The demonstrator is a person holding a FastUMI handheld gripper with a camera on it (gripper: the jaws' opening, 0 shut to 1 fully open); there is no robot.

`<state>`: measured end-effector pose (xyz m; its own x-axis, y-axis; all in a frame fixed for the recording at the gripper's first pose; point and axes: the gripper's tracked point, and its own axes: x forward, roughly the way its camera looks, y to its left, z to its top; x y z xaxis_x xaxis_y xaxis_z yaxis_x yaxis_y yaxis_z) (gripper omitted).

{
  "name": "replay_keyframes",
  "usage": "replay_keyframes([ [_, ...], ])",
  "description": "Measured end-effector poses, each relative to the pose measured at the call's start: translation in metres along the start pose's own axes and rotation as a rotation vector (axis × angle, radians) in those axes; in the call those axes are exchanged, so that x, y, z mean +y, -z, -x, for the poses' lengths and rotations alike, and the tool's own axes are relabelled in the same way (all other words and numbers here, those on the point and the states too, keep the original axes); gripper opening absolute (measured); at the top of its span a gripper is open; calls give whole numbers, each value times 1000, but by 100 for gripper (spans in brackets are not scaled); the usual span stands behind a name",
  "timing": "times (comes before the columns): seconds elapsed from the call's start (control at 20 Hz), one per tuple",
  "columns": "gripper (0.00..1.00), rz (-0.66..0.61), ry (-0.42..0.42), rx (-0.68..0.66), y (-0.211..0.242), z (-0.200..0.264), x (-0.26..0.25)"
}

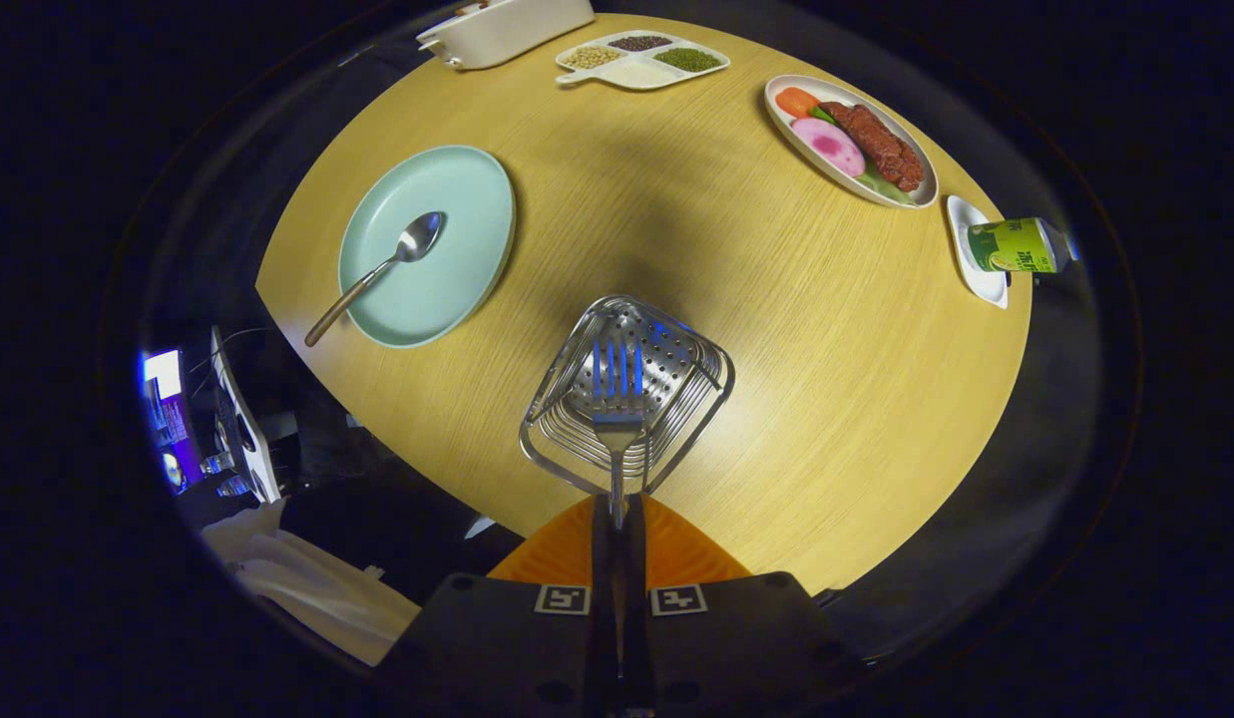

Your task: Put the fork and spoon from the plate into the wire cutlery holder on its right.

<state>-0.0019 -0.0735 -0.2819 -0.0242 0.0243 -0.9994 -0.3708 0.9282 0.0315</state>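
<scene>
Far left of frame, off the table edge: cluttered dark area w/ a lit screen and some white cloth, not my concern. Left-centre on the wooden table: pale green plate w/ the spoon lying on it, bowl toward plate centre, handle sticking out over the lower-left rim. That's the next pickup, I'd judge.

Centre frame: the wire cutlery holder, right of the plate, just ahead of my fingers. My gripper is closed on the fork, both fingers pinching the handle, tines pointing away from me and hanging over the holder's mouth, perforated base visible behind them.

To do this step well, imo: keep the fork centred over the opening, tip it more upright so tines or handle end clear the wire rim, lower until it's inside, only then let go. Dropping from high could bounce it out or tip the holder.

Upper centre: white dish and divided tray of grains. Upper right: oval plate of food, then a green can on a small white dish. All well apart from my path.
</scene>
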Motion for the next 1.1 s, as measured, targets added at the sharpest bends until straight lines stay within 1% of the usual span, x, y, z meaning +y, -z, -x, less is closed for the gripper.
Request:
replay_keyframes([
  [0.05, 8, -4, -13, 15, -1, 0, 1],
  [0.15, 8, -2, -4, -7, -10, 1, -2],
  [0.25, 11, 1, -12, 3, -9, 1, -2],
  [0.35, 16, 18, -11, -2, -8, 2, -2],
  [0.4, 21, 27, -22, -16, -9, 3, 0],
  [0.6, 84, 45, 41, -103, -14, 18, -18],
  [0.65, 89, 29, 38, -140, -19, 27, -18],
  [0.7, 91, 10, 35, -178, -20, 36, -17],
  [0.75, 99, -5, 31, -225, -23, 45, -14],
  [0.8, 100, -18, 29, -276, -28, 57, -11],
  [0.85, 97, -28, 29, -327, -32, 68, -8],
  [1.0, 100, -51, -41, -461, -39, 102, 25],
  [1.1, 100, -66, -51, -571, -49, 123, 43],
])
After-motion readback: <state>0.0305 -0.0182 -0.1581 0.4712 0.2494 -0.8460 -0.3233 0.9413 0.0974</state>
